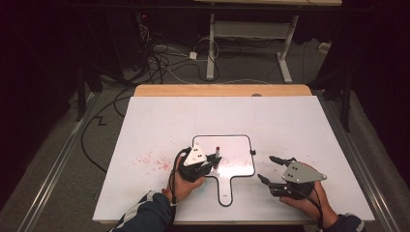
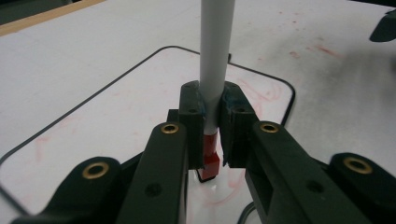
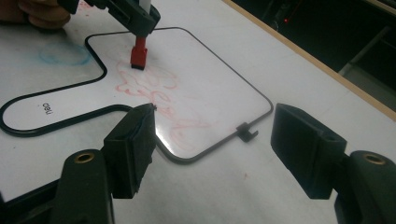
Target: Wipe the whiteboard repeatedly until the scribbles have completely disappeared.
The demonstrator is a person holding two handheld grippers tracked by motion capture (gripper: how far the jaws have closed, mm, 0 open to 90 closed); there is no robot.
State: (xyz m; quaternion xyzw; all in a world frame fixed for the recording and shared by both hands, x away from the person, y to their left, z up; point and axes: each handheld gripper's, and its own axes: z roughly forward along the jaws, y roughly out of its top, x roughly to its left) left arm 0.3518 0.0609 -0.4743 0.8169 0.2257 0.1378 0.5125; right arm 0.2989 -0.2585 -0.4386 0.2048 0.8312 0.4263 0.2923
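On the white surface [image 1: 290, 125], smeared red, lies a small whiteboard [image 1: 232, 150]. Left gripper [image 1: 212, 159] fingers clamp a marker [image 2: 215, 56] over it; right gripper [image 1: 270, 169] fingers gape wide beside it. Behind, cables [image 1: 159, 63] seemingly strew the dim floor.

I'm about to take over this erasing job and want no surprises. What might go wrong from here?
Nothing pins the small whiteboard: the right gripper hovers open beside it, so wiping might slide it across the table. The left gripper is shut on the marker low near its red eraser end, and the long shaft could tilt or slip under pressure. Faint red scribbles may smear rather than lift.
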